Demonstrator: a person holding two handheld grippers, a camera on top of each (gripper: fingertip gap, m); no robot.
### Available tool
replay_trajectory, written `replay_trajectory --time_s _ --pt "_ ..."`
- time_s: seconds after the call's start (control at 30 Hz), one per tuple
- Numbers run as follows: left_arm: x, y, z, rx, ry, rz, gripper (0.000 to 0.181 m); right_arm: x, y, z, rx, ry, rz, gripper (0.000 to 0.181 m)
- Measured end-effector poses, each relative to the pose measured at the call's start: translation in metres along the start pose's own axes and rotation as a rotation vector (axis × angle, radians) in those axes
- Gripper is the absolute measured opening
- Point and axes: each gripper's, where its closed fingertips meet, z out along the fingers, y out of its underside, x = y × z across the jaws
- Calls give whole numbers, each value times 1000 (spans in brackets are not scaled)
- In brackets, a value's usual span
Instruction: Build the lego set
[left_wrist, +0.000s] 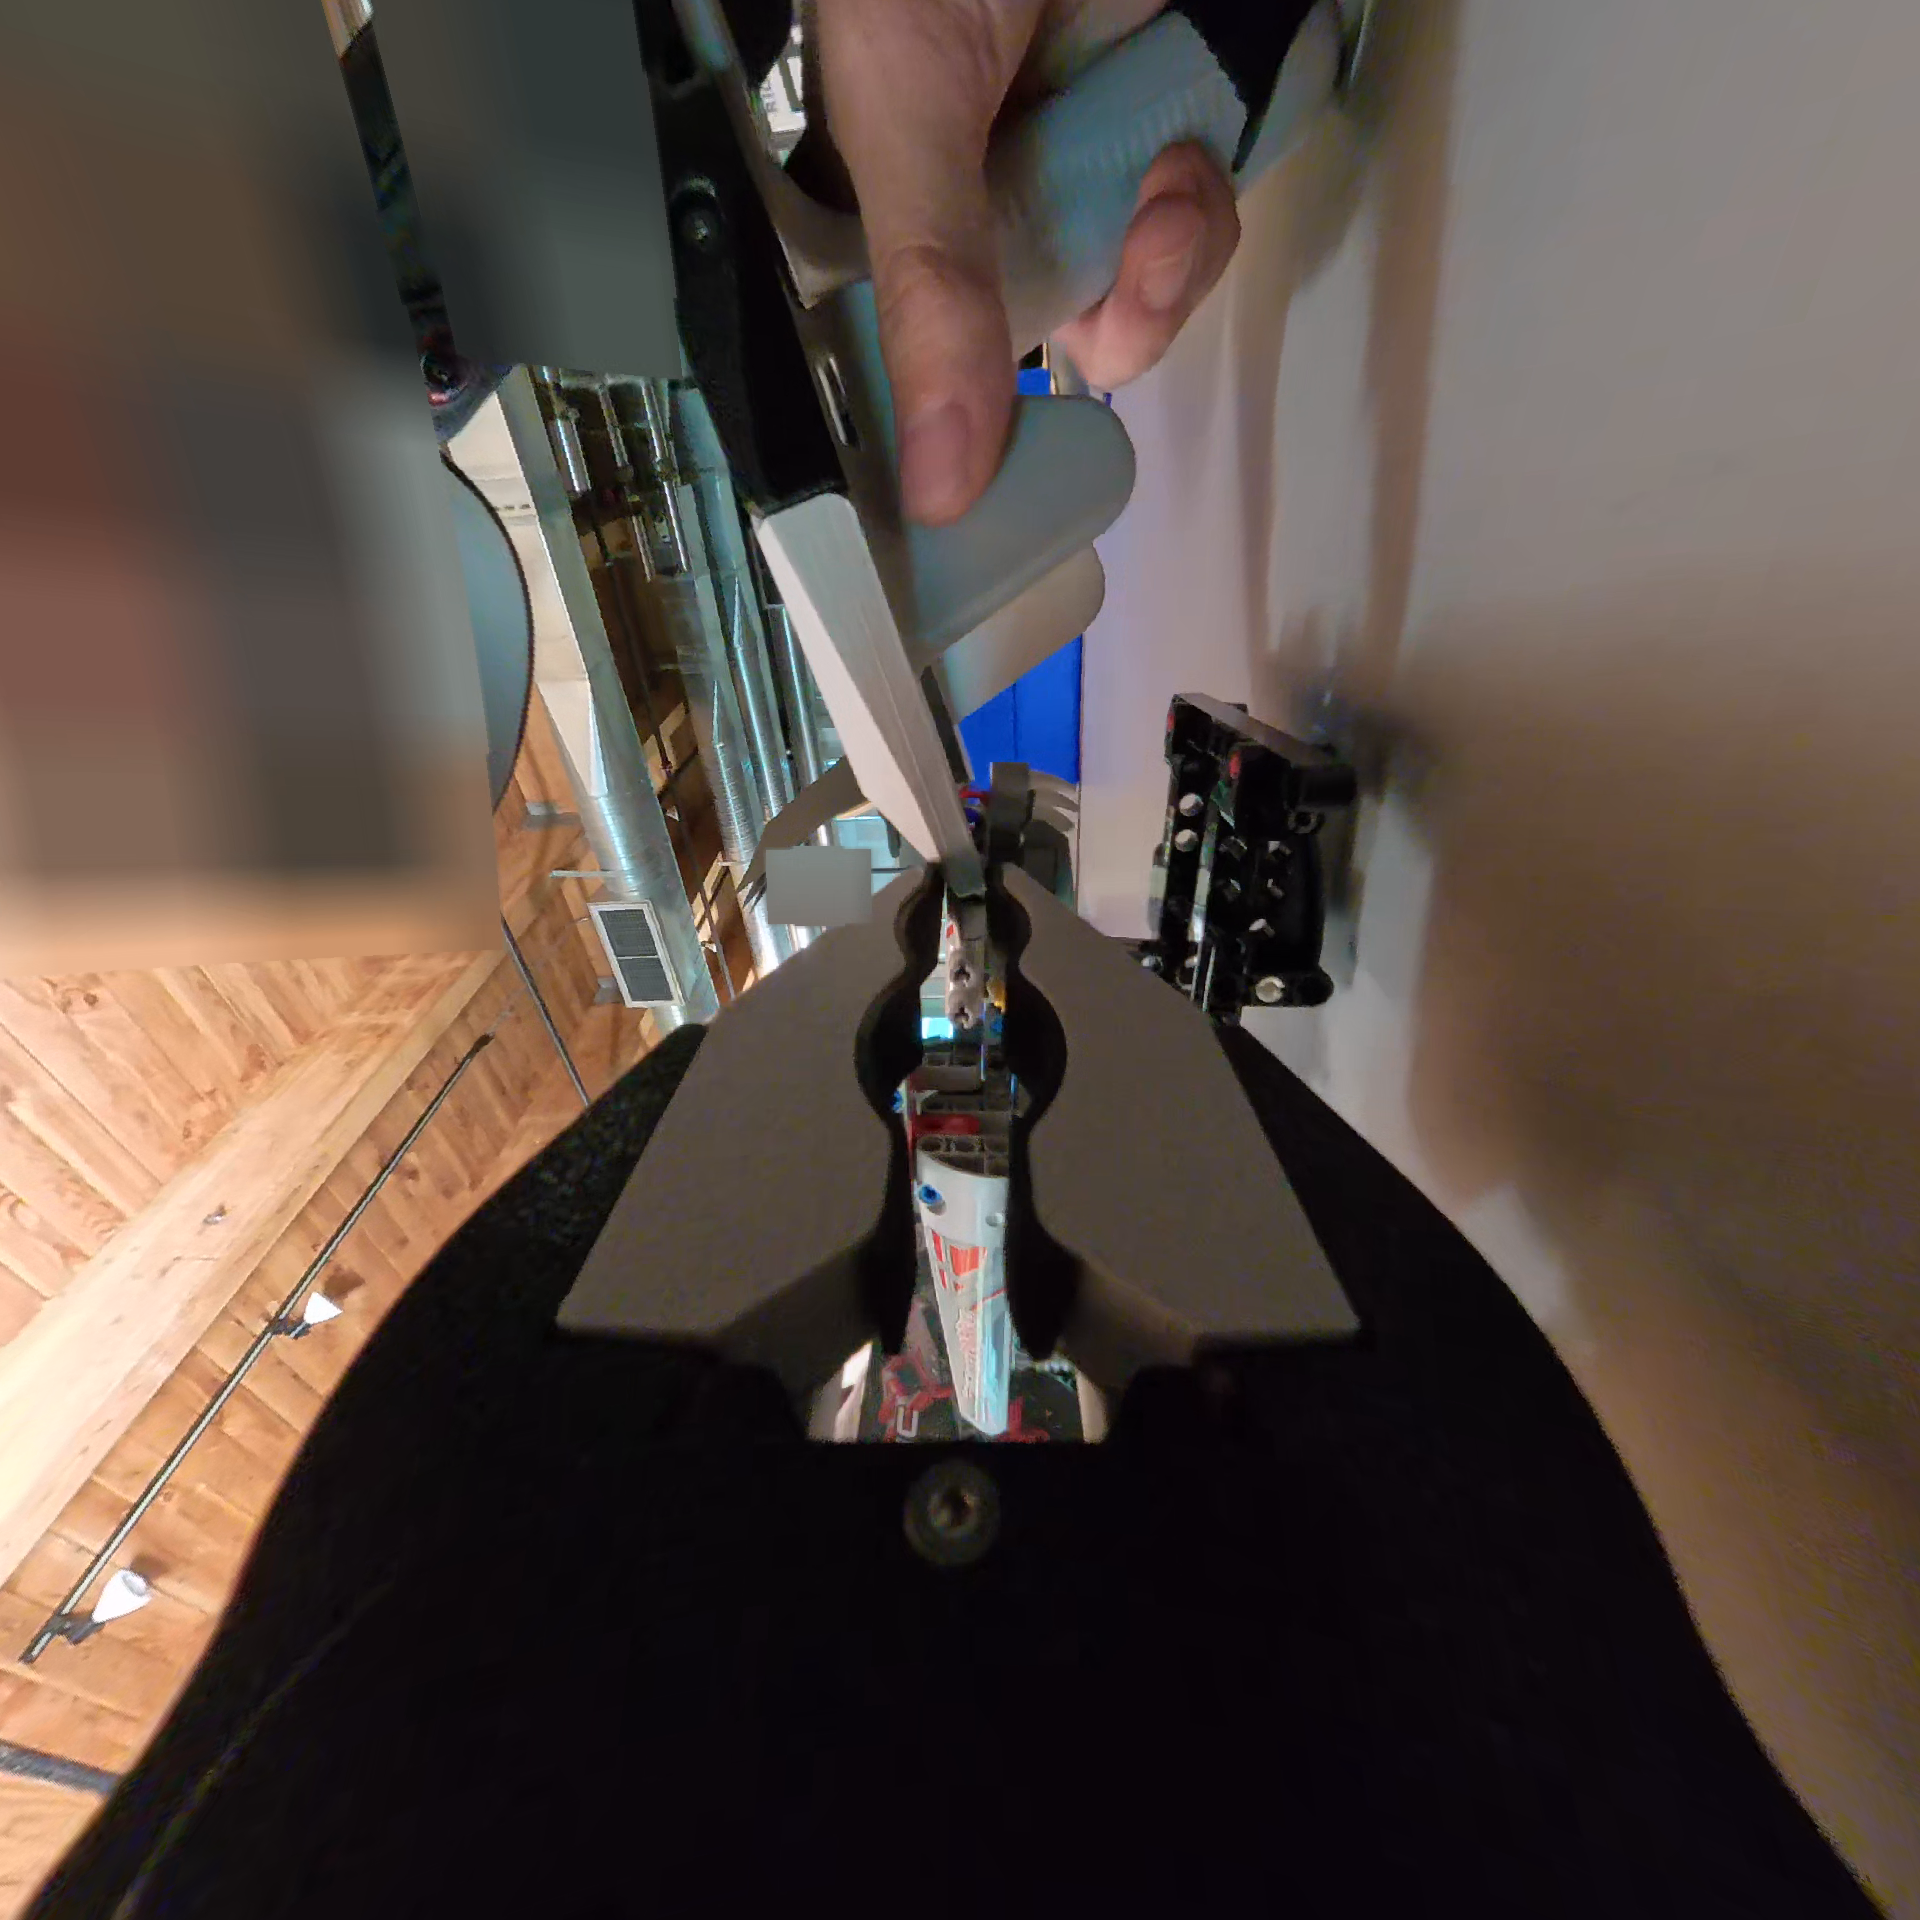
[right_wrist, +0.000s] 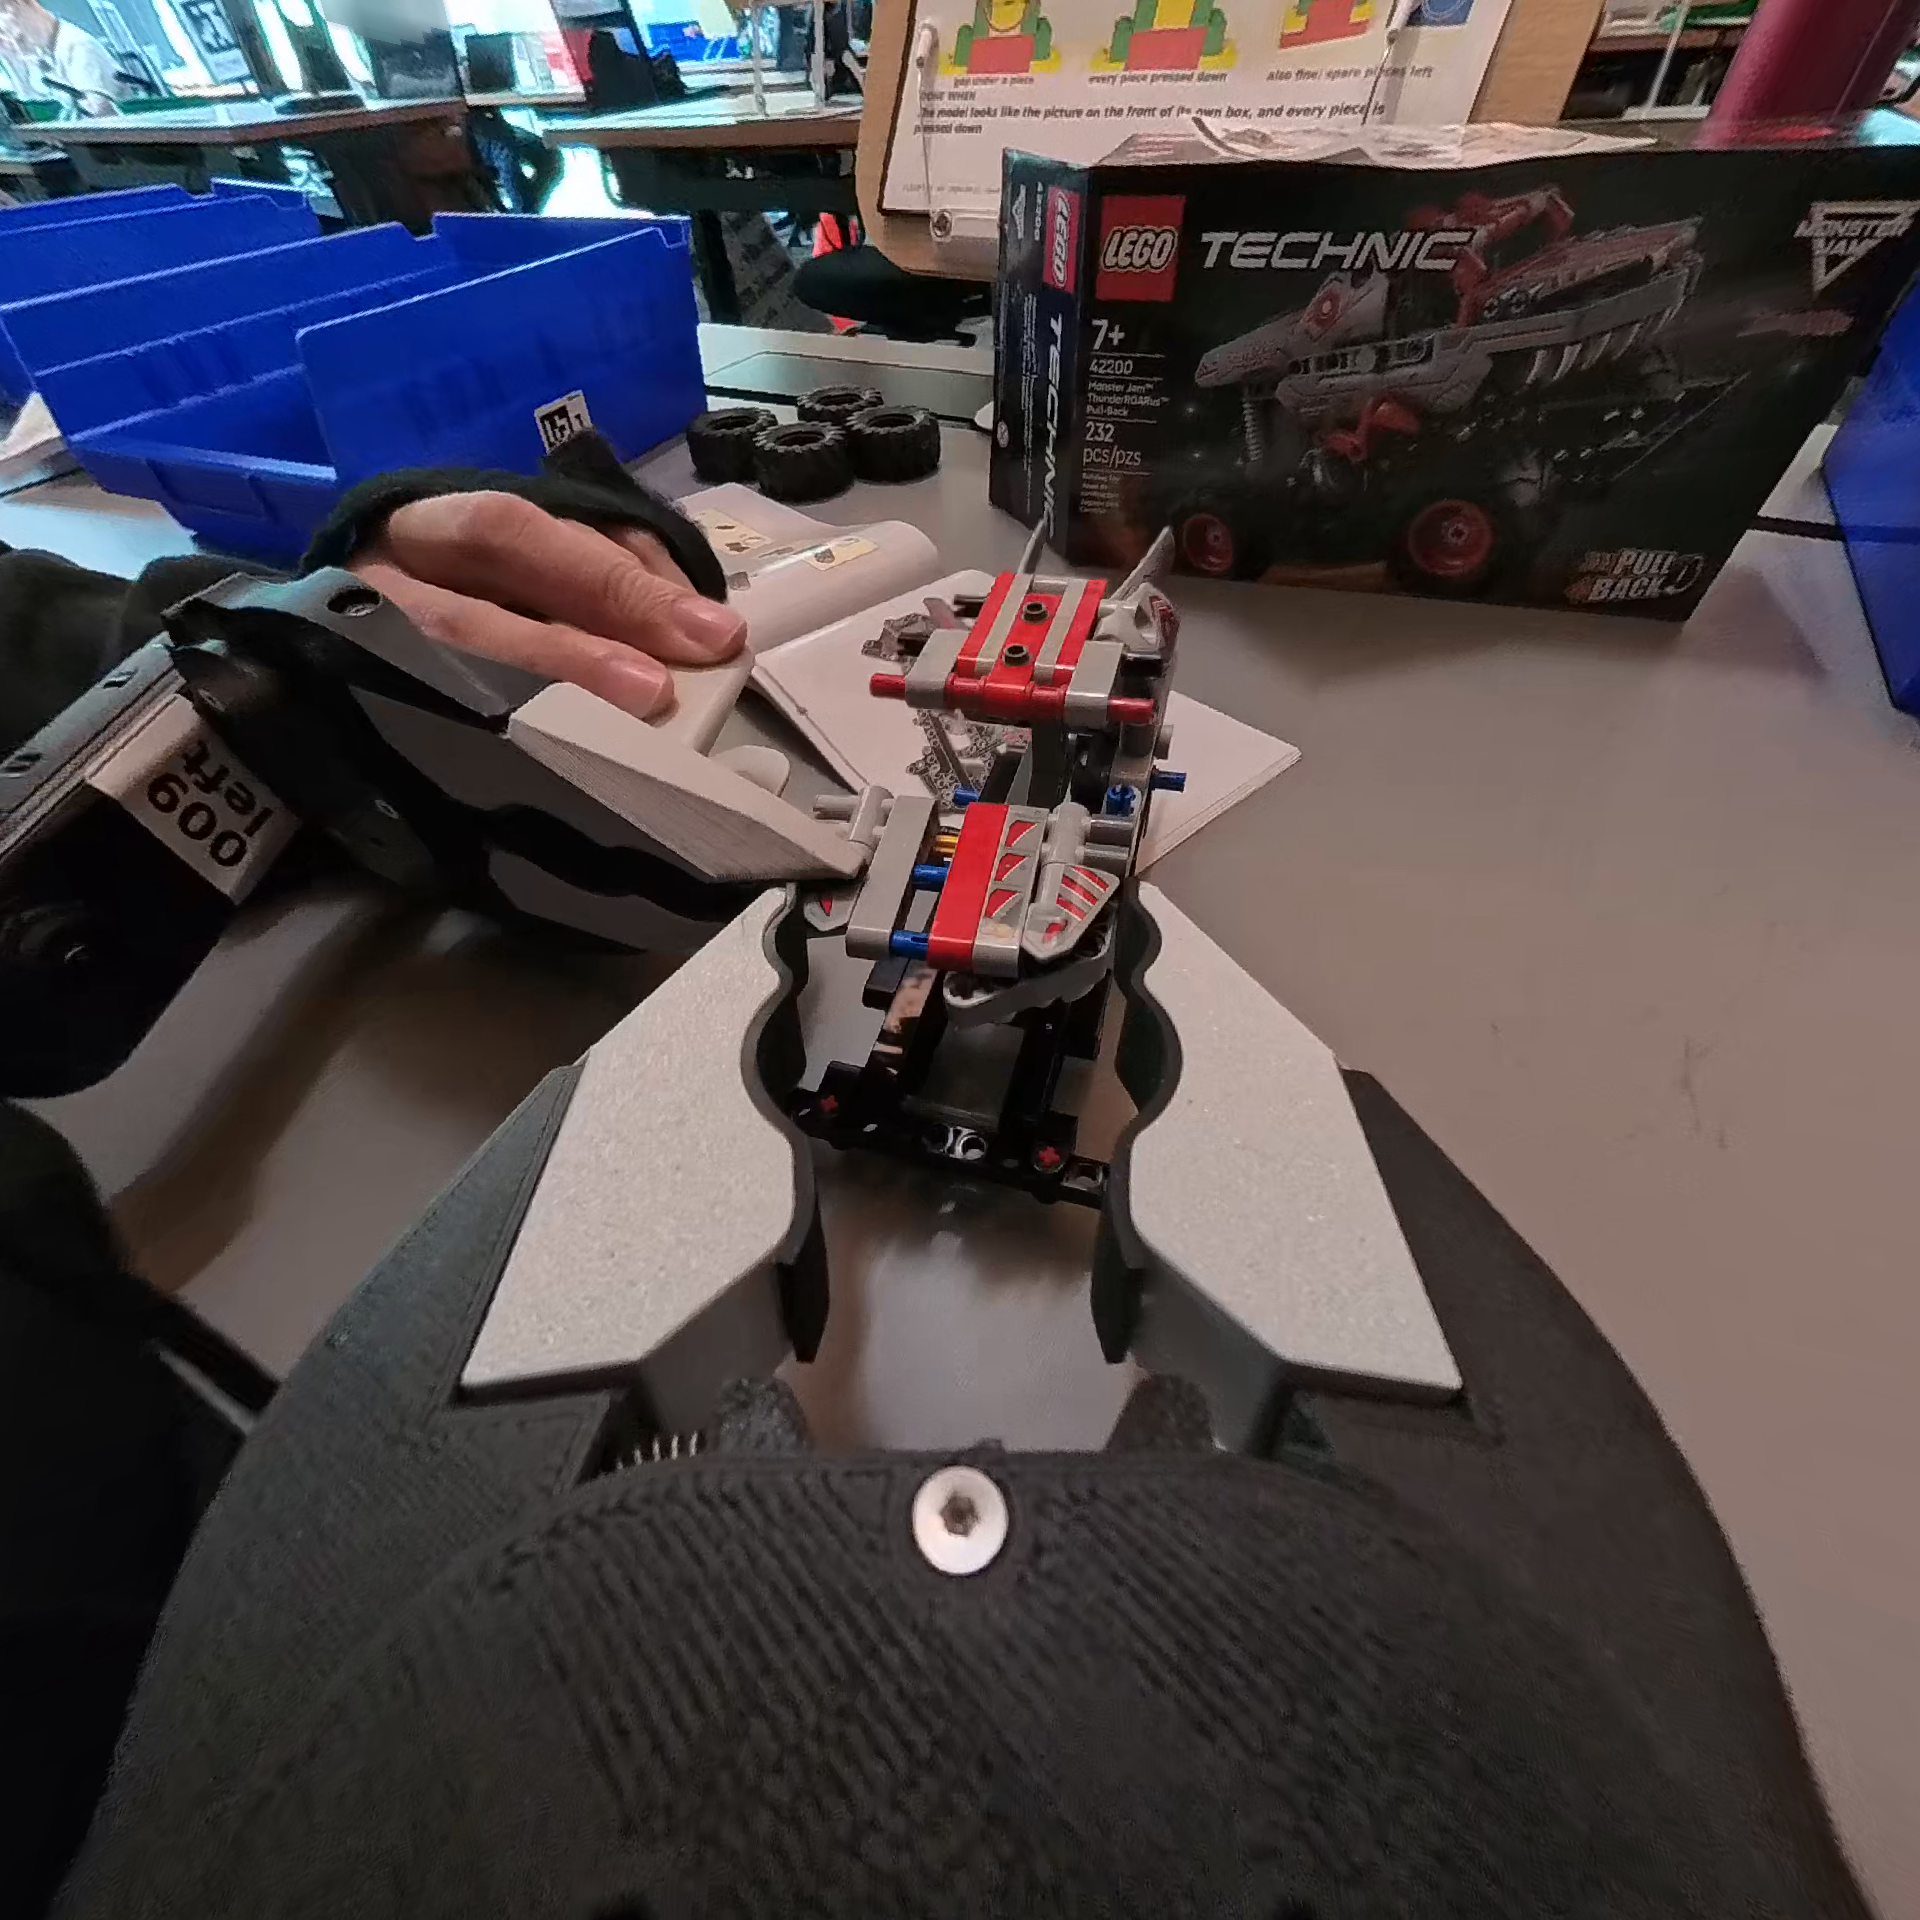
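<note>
The truck model (right_wrist: 997, 894) stands on the grey bench (right_wrist: 1507, 987), the right gripper (right_wrist: 961, 997) clamped around its black chassis. The left gripper (right_wrist: 831, 862), jaws pressed on a small grey piece (left_wrist: 966, 966), meets the model's side. A skewed push could likely pop the red panels or tip the model. Nearby lie tyres (right_wrist: 821, 442), blue bins (right_wrist: 364, 343) and the box (right_wrist: 1455, 374) in a busy workshop.

Grey tabletop (right_wrist: 1558, 935) fills the lower frame; more desks (right_wrist: 260, 120) stand upper left — wood-plank ceiling (left_wrist: 208, 1195) with track lights (left_wrist: 120, 1595) lower left.
</note>
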Motion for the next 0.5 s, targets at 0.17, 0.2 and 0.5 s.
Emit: replay_trajectory --time_s 0.17,0.2,0.5 --pt "1 -6 2 12 1 24 4 -2 4 -4 -19 -83 40 59" --pt "1 -7 2 13 0 28 4 -2 4 -5 -18 -102 41 60" --pt "1 -8 1 5 2 62 4 -4 1 -8 11 -91 8 59"
